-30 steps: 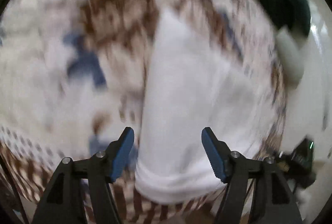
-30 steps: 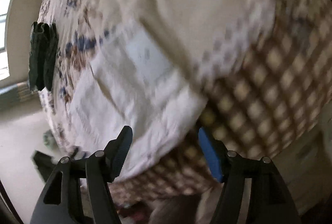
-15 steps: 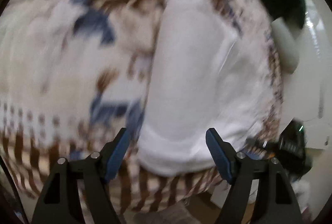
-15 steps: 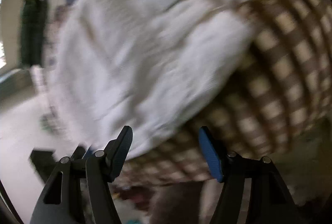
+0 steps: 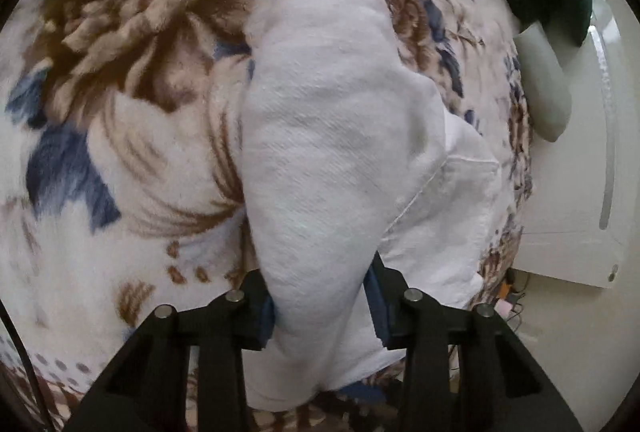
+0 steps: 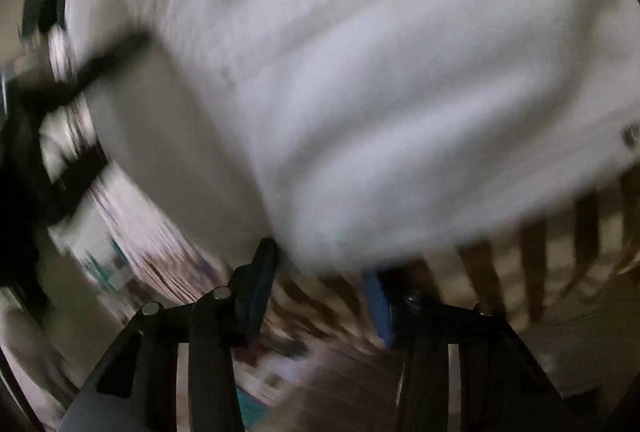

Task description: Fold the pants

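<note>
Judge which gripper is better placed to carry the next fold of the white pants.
Left, probably. The left gripper is closing with a bunched end of the white pants clearly between its pads. The right gripper is closing too, but its view is blurred and the cloth seems only at its fingertips.

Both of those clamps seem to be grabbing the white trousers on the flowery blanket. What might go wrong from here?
The left gripper is closing on a thick bunch of the white pants, so it may pinch extra layers and drag a crease into the fold. The right gripper is closing too, but only the fabric's edge sits between its jaws in a blurred view, so it could slip free or catch the floral blanket.
</note>
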